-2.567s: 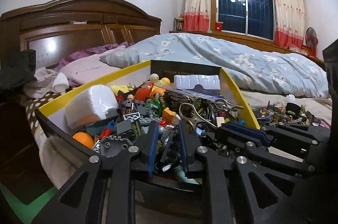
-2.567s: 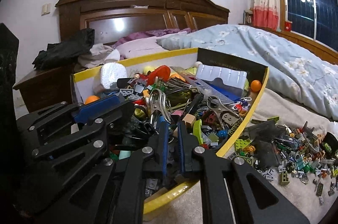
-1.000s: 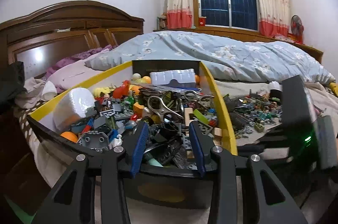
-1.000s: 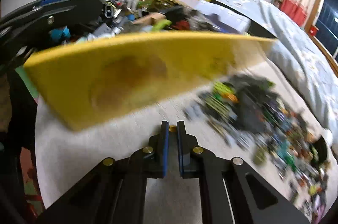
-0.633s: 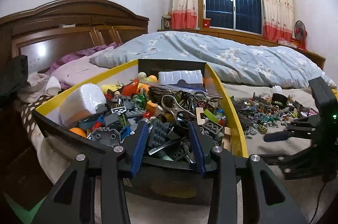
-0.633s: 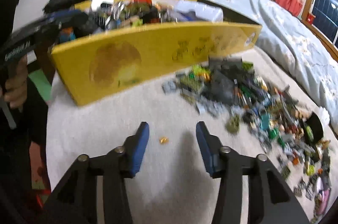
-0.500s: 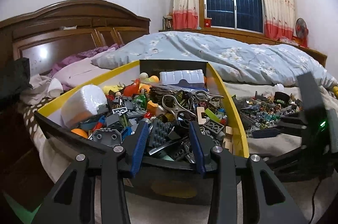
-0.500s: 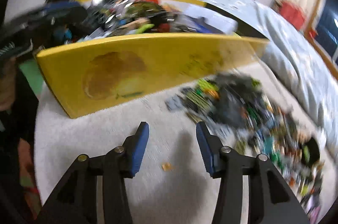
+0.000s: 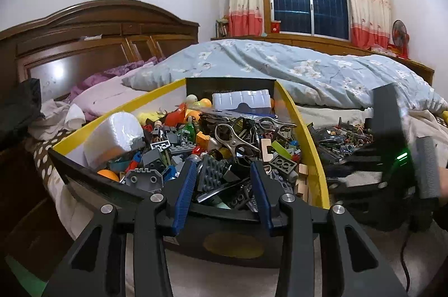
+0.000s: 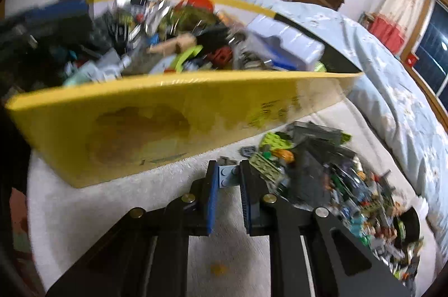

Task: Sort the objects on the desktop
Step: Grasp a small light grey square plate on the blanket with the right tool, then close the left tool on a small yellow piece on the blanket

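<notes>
Between right claw point(image 10: 227, 179) pads, grey brick point(image 10: 229, 176)

Small pale-blue studded brick point(image 10: 227, 176), seemingly clamped, beside brick pile point(image 10: 330, 173).

Dark print on yellow box point(image 10: 196, 112) side, blurred, unreadable
</notes>
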Demonstrator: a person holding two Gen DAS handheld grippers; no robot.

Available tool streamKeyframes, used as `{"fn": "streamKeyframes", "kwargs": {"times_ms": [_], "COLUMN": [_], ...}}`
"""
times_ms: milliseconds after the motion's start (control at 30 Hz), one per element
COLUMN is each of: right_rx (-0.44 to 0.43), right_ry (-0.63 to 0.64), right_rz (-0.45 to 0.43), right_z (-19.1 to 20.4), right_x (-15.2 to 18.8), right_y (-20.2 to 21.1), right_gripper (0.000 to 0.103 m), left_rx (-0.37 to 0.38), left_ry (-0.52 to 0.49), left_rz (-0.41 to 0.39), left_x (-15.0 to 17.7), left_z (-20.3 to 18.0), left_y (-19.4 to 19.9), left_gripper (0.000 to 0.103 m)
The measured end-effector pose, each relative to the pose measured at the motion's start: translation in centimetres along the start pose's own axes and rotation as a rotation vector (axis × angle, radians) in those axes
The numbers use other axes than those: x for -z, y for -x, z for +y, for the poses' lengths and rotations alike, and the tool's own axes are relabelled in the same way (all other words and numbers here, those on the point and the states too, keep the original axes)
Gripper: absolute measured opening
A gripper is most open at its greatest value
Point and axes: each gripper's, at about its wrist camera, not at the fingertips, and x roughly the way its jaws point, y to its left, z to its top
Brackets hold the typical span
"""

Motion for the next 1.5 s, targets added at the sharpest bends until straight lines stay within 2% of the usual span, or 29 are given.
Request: {"fn": "streamKeyframes", "kwargs": {"times_ms": [67, 167, 200, 267, 300, 400, 467, 500, 600, 633, 733, 833, 867, 1000, 1133, 1200, 1267, 1333, 1500], "right_rx": [0.019, 0.098, 0.145, 0.235, 0.275, 0.271, 0.251, 0.215, 0.117, 0.097, 0.044, 0.030, 0.029, 0.004, 0.036, 0.045, 0.056, 0.081, 0.124], "right_ry": [-0.032, -0.120, -0.185, -0.297, -0.386, -0.520, -0.562, -0.583, -0.664, -0.683, -0.672, -0.641, -0.642, -0.688, -0.703, -0.720, -0.746, -0.758, -0.749], "right_rz": [-0.022, -0.066, -0.075, -0.061, -0.055, -0.011, -0.012, -0.019, 0.051, 0.021, 0.016, 0.011, 0.009, -0.015, -0.010, -0.011, -0.013, -0.004, 0.017], "right_z": [-0.8, -2.2, -2.9, -4.0, -4.5, -4.6, -4.8, -4.9, -5.8, -5.9, -5.4, -4.7, -4.5, -5.1, -5.2, -5.2, -5.4, -5.6, -5.6], "right_x": [0.3, 1.9, 3.2, 6.0, 8.1, 12.1, 12.9, 13.2, 15.1, 15.4, 15.5, 15.3, 15.5, 15.9, 15.9, 16.0, 16.0, 16.0, 15.7], "right_y": [2.1, 5.8, 7.1, 8.5, 9.3, 10.0, 10.6, 10.8, 9.5, 10.0, 10.3, 10.3, 10.5, 10.6, 10.4, 10.3, 10.2, 10.1, 9.9], "right_gripper": [0.014, 0.014, 0.014, 0.014, 0.014, 0.014, 0.014, 0.015, 0.027, 0.029, 0.046, 0.056, 0.056, 0.056, 0.053, 0.052, 0.047, 0.035, 0.024], "left_rx": [-0.003, -0.016, -0.001, 0.072, 0.120, 0.298, 0.367, 0.382, 0.356, 0.328, 0.260, 0.282, 0.289, 0.310, 0.308, 0.300, 0.283, 0.268, 0.259], "left_ry": [0.005, -0.039, -0.057, -0.074, -0.076, -0.048, -0.045, -0.058, -0.122, -0.133, -0.084, -0.038, -0.031, -0.082, -0.112, -0.128, -0.145, -0.160, -0.179], "left_rz": [-0.017, -0.106, -0.151, -0.188, -0.187, -0.142, -0.062, -0.029, 0.082, 0.120, 0.174, 0.257, 0.278, 0.268, 0.296, 0.315, 0.334, 0.340, 0.335], "left_x": [-0.1, -0.2, -0.1, 0.1, 0.3, 1.8, 3.1, 3.6, 4.7, 4.8, 4.3, 4.4, 4.7, 4.9, 4.7, 4.5, 4.4, 4.2, 4.3], "left_z": [-0.3, -1.4, -2.0, -2.7, -3.2, -4.9, -7.0, -8.0, -11.1, -11.8, -11.8, -11.7, -11.9, -12.8, -13.7, -13.9, -14.3, -14.7, -15.1], "left_y": [0.5, 2.2, 3.1, 4.4, 4.8, 5.3, 4.3, 3.7, 0.7, -0.6, -3.1, -5.3, -5.8, -5.7, -6.4, -6.7, -7.1, -7.4, -7.3], "left_gripper": [0.041, 0.041, 0.041, 0.041, 0.041, 0.041, 0.041, 0.041, 0.041, 0.041, 0.040, 0.041, 0.041, 0.040, 0.040, 0.036, 0.032, 0.026, 0.012]}}
